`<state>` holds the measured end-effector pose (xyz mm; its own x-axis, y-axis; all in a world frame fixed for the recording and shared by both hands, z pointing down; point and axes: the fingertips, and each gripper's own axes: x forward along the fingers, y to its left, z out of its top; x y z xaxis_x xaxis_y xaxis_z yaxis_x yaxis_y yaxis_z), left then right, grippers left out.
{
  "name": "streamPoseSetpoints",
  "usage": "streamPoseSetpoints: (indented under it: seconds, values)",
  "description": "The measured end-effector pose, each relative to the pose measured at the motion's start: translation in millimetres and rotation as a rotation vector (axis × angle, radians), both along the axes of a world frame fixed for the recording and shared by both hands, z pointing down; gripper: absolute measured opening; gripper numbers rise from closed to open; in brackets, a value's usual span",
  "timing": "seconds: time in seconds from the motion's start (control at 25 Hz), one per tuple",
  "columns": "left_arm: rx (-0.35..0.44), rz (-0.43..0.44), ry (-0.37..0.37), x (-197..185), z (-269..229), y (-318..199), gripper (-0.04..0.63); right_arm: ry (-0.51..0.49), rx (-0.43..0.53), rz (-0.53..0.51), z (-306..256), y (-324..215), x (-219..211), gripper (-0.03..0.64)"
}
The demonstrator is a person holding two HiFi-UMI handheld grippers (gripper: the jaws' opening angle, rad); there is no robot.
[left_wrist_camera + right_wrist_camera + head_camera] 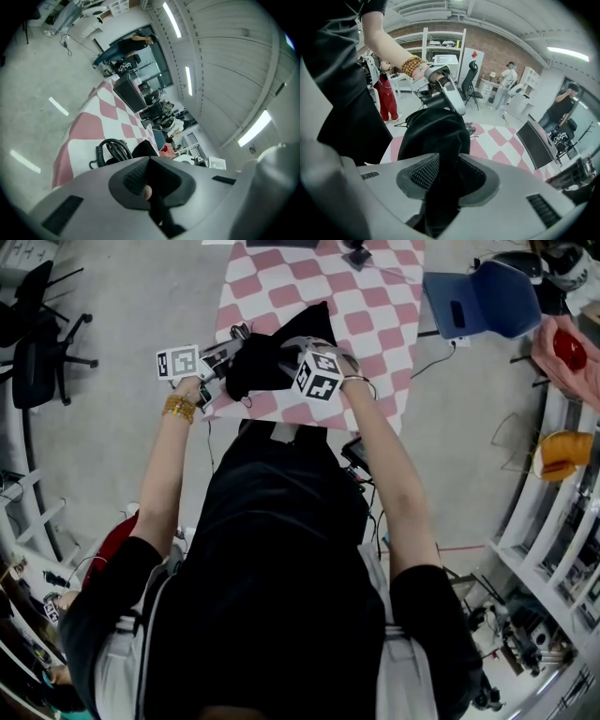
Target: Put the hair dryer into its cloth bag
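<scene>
Holding cloth bag (pixel 267 362) over desk (pixel 375 315) near edge, mid frame: left tool (pixel 149 187) pinched shut on its fabric, right tool (pixel 443 180) half-closed on a thick fold; hair dryer unseen, likely inside; cord (pixel 112 151) outside

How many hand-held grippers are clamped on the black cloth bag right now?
2. The left hand-held gripper is shut on a thin edge of the cloth bag; the right hand-held gripper clamps a thicker fold of it.
</scene>
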<state>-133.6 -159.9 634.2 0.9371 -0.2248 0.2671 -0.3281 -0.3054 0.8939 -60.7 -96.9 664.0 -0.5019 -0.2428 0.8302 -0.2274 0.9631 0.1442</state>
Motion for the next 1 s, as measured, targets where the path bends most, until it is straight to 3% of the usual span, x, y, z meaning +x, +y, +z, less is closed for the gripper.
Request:
streamPoseSetpoints:
  seconds: [0.12,0.28,0.4,0.48,0.56,0.64,0.72,0.84,0.92,1.0]
  values:
    - [0.026,-0.049,-0.055,-19.1,6.0,1.9,0.014,0.018,0.007,-0.003,4.0,-0.4,3.0,0.13]
    - [-0.025,-0.097,-0.081,-32.4,37.6,19.7,0.015,0.025,-0.019,0.009,4.9,-0.9,2.6,0.13]
    - [-0.005,-0.142,-0.09,-42.7,40.3,24.7,0.017,0.039,-0.06,0.032,2.5,-3.0,0.9,0.132]
    - [0.018,-0.169,-0.091,-59.9,34.4,25.6,0.023,-0.034,-0.093,0.122,-13.8,-13.0,-10.0,0.132]
    - [0.009,-0.183,-0.14,-82.0,40.6,28.2,0.026,-0.168,-0.188,0.246,-34.2,-22.7,-33.5,0.132]
    - [-0.004,-0.129,-0.209,-90.2,54.5,37.4,0.029,-0.257,-0.297,0.342,-46.0,-28.1,-59.5,0.142]
    - [-0.011,-0.025,-0.251,-81.1,65.0,49.3,0.049,-0.27,-0.378,0.426,-46.4,-31.7,-79.6,0.185]
    - [-0.007,0.066,-0.319,-65.1,81.0,56.5,0.086,-0.194,-0.427,0.482,-28.7,-27.8,-95.4,0.23]
    - [-0.021,0.088,-0.338,-56.2,90.1,57.2,0.1,-0.081,-0.347,0.39,-11.4,-20.6,-99.6,0.23]
    - [-0.033,0.093,-0.353,-51.2,96.8,55.9,0.101,0.067,-0.198,0.265,3.3,-21.2,-97.0,0.245]
